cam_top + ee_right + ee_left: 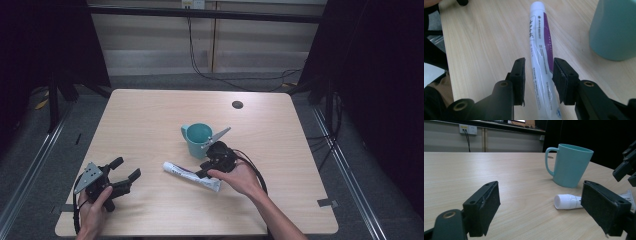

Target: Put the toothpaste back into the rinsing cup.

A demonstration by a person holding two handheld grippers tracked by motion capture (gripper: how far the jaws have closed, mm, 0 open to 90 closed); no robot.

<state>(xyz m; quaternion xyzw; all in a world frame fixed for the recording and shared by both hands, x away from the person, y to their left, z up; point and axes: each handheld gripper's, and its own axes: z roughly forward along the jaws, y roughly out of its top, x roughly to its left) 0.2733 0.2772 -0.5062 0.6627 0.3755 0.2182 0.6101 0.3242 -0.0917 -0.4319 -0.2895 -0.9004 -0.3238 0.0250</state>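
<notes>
A soft, light toothpaste tube (541,62) is being straddled mid-body by the right gripper (537,75), jaws spread, not yet pinching.

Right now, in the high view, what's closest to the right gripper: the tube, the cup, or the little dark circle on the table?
1. Toothpaste tube: between the right gripper jaws.
2. Teal cup: just beyond it.
3. Dark circle: near the far edge.
</notes>
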